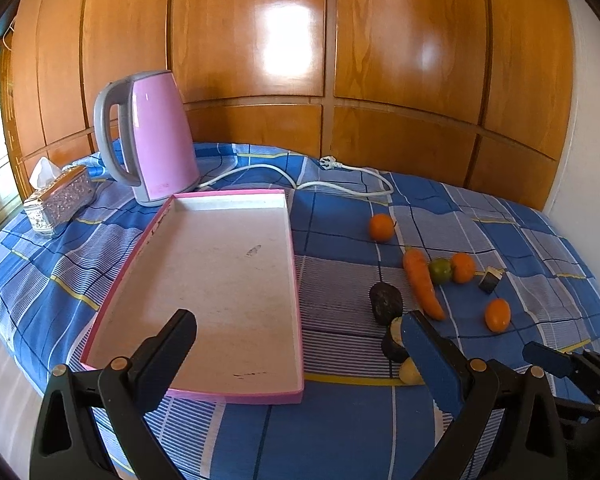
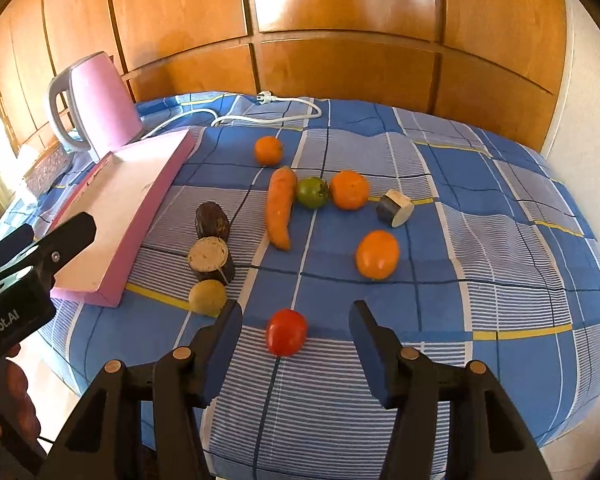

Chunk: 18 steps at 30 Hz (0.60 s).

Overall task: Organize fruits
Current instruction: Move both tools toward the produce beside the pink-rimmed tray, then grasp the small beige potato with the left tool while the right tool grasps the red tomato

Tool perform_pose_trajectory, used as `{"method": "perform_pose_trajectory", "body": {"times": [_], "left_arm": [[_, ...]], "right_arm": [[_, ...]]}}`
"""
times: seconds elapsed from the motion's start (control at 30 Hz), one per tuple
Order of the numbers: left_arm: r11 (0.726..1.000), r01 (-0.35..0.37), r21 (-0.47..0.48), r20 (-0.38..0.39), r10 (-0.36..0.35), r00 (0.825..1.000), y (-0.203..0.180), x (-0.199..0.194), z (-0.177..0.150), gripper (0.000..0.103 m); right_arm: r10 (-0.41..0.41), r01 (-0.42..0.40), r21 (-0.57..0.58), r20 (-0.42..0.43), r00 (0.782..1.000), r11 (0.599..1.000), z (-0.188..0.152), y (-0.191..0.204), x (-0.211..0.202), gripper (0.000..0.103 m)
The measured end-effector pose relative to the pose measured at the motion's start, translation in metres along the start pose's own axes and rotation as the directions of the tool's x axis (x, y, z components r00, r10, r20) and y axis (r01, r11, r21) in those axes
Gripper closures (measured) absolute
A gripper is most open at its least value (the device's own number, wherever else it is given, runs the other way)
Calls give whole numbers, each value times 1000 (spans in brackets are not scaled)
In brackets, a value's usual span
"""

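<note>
A pink-rimmed white tray lies empty on the blue checked cloth. To its right lie several fruits and vegetables: a carrot, a green tomato, oranges, an orange tomato, a red tomato, a yellow potato, and dark eggplant pieces. My right gripper is open, its fingers either side of the red tomato without touching it. My left gripper is open and empty over the tray's near end.
A pink kettle stands behind the tray, its white cord trailing across the cloth. A silver tissue box sits at the far left. Wooden panels back the table. The table edge drops off near both grippers.
</note>
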<state>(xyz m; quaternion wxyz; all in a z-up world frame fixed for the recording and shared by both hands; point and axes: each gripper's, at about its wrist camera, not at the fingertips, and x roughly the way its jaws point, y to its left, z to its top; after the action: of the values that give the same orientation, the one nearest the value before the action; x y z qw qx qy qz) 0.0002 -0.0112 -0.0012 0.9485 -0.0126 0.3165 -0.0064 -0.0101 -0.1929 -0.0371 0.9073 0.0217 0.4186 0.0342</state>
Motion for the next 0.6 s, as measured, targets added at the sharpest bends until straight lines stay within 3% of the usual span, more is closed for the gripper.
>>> {"method": "perform_pose_trajectory", "body": {"times": [0.6], "left_arm": [[998, 43, 37, -37, -42, 998, -14, 12, -3, 1]], "right_arm": [[24, -22, 53, -38, 999, 998, -9, -19, 10, 46]]}}
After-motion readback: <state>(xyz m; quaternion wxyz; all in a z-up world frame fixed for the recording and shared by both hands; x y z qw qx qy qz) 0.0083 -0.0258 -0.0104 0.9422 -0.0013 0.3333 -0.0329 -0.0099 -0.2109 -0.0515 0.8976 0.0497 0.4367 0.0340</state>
